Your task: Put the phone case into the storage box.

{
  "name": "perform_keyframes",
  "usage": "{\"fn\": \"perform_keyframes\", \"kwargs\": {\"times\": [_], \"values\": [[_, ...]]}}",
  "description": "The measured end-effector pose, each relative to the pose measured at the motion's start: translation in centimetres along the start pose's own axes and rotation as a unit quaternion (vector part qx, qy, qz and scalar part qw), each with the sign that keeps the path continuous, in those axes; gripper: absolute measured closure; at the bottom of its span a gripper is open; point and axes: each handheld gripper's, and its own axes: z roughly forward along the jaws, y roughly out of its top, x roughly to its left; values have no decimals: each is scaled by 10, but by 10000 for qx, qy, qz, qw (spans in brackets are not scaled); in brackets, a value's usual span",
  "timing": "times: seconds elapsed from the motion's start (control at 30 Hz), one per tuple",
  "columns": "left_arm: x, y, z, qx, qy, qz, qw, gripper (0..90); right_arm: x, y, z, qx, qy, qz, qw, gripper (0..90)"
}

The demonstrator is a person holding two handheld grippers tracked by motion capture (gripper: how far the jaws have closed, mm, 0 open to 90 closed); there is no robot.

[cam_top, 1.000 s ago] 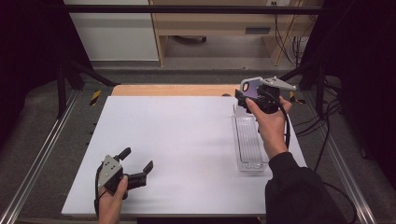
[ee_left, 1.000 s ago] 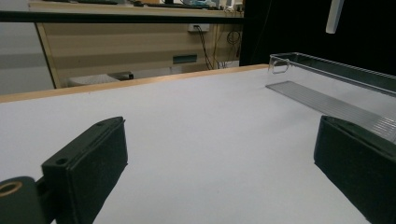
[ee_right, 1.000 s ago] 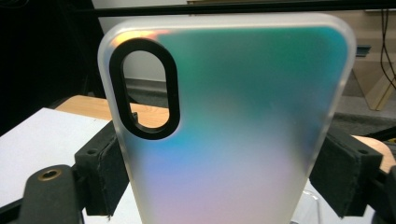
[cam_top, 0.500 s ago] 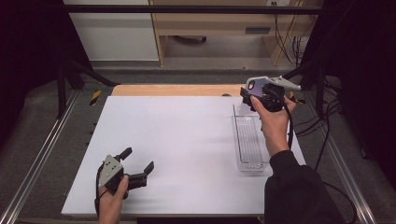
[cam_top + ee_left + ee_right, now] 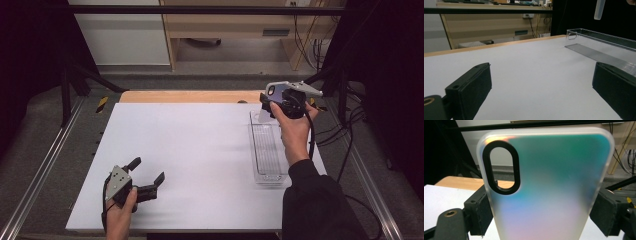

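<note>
White tabletop point(image 5: 200, 150): right gripper point(image 5: 270, 106) clamped on frosted iridescent plastic phone case point(image 5: 549, 187), held above far end of clear plastic tray point(image 5: 268, 150). Left gripper point(image 5: 147, 176) rests w/ jaws apart, empty. Pickup looks done; placing left.

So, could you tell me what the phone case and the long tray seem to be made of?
The phone case, clamped in the right gripper, looks like frosted translucent plastic: matte, with a teal-to-pink sheen and a glossy black ring around the camera cutout. The long tray looks like clear rigid plastic, perhaps acrylic: see-through walls, ribbed floor, glossy edges.
</note>
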Motion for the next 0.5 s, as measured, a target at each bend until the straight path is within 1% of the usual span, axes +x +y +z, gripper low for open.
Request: {"fn": "perform_keyframes", "kwargs": {"times": [0.1, 0.27, 0.5], "values": [[-1, 0, 0, -4, 32, 26, 10000, 21, -2, -2, 3, 30, -36, 23, 10000, 171], [-2, 0, 0, -9, 17, 55, 10000, 22, -1, -4, 5, 89, -77, 1, 9999, 172], [-1, 0, 0, -17, 66, 40, 10000, 23, -2, -7, 10, 131, -103, -49, 9998, 172]]}}
